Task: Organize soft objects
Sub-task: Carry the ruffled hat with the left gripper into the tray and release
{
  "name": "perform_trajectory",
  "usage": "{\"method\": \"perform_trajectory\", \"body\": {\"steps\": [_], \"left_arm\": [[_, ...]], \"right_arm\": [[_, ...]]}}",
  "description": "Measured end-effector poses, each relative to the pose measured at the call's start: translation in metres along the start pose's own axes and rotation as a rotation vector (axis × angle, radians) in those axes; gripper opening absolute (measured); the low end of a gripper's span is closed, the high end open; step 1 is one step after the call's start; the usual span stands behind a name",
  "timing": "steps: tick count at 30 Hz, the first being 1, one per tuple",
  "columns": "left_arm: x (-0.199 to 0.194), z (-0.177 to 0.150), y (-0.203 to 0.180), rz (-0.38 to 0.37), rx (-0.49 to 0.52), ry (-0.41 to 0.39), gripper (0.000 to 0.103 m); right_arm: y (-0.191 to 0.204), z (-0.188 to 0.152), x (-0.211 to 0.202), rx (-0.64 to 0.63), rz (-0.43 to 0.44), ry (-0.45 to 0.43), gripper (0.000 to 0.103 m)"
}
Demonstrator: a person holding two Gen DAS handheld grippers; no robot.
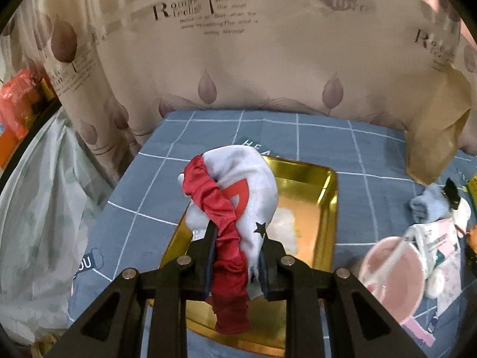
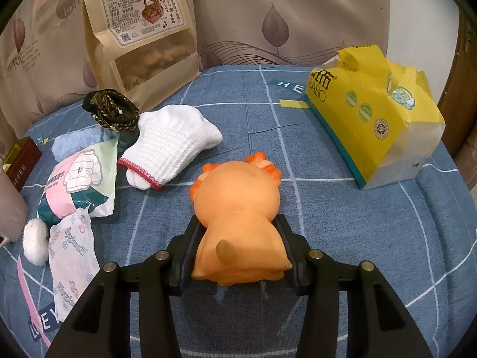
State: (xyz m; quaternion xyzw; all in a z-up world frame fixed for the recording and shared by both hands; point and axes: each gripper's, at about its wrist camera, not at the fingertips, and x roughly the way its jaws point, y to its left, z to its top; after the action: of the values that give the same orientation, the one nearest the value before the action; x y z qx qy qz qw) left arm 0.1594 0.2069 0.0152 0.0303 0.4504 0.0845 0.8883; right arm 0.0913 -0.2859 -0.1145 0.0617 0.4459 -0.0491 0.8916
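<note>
Above gold tray [image 1: 325,197], clamped red scrunchie [image 1: 226,238].

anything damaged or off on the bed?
The yellow tissue pack is ragged: its top is torn open, the wrapper peeled back and white tissue bared at its right end. Otherwise just loose clutter: a white knit glove and wrappers strewn at left.

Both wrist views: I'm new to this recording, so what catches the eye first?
In the left view, a red-and-white cloth bundle hangs clamped in the left gripper above a shiny gold tray. In the right view, an orange squishy toy sits between the right gripper's jaws on the blue checked cloth.
</note>
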Motion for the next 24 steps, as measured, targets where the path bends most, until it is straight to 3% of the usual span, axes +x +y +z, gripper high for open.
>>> {"method": "perform_trajectory", "body": {"steps": [7,24], "left_arm": [[0.033,0.012,0.001,-0.024,0.018,0.041,0.023],[0.096,0.024,0.004,0.003,0.051,0.134,0.030]], "right_arm": [[0.000,0.000,0.000,-0.003,-0.004,0.001,0.046],[0.001,0.000,0.001,-0.020,-0.013,0.004,0.047]]}}
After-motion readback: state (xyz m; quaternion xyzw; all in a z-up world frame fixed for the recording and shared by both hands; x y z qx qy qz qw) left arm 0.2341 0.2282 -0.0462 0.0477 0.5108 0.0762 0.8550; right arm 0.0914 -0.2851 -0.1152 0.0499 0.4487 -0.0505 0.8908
